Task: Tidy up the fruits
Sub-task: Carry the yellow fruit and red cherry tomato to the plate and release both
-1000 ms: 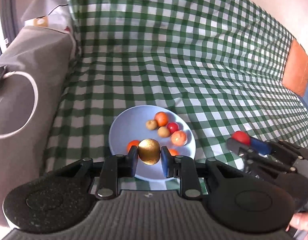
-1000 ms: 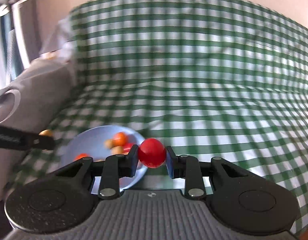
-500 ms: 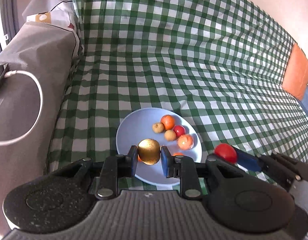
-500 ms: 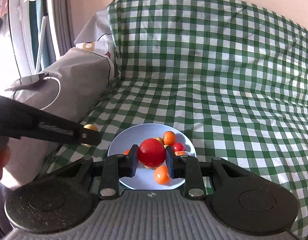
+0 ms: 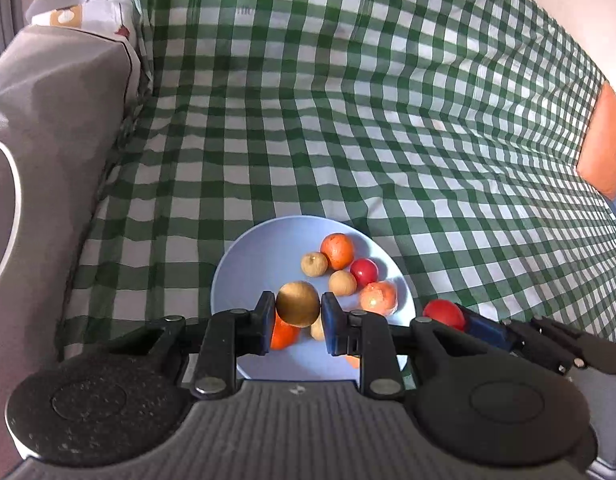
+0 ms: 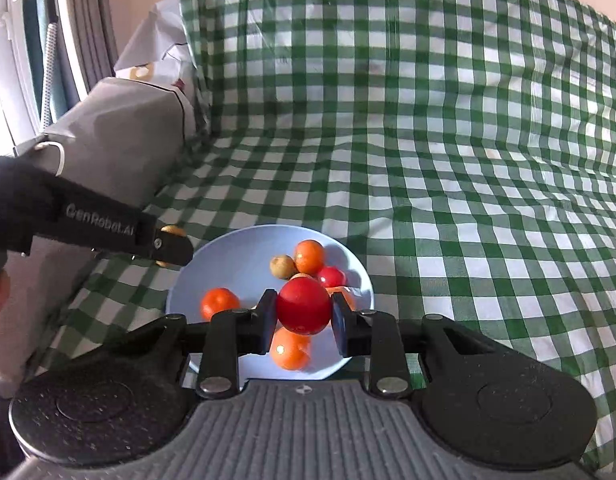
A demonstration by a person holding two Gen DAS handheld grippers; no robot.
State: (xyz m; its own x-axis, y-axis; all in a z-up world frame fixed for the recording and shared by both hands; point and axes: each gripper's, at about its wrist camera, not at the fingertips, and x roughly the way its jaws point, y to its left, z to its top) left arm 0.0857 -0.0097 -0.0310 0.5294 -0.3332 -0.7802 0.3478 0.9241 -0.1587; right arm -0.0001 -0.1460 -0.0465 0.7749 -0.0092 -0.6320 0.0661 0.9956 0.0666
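A pale blue plate (image 5: pixel 259 256) lies on the green checked cloth and holds several small orange, red and tan fruits, such as an orange one (image 5: pixel 337 245). My left gripper (image 5: pixel 298 312) is shut on a brown round fruit (image 5: pixel 297 304) just above the plate's near side. My right gripper (image 6: pixel 303 312) is shut on a red round fruit (image 6: pixel 303 306) above the plate (image 6: pixel 227 256). In the left wrist view the right gripper with its red fruit (image 5: pixel 444 314) hangs at the plate's right rim. In the right wrist view the left gripper (image 6: pixel 169 244) reaches in from the left over the rim.
The green checked cloth (image 5: pixel 348 120) covers the flat surface and rises up the back. A grey cushion with a white cable (image 5: pixel 35 128) stands at the left. An orange pad (image 5: pixel 602 152) lies at the far right. A window frame (image 6: pixel 35 40) is at the far left.
Both grippers have moved in over the plate with their fruits still held. The right gripper has come closer to the plate's right rim.
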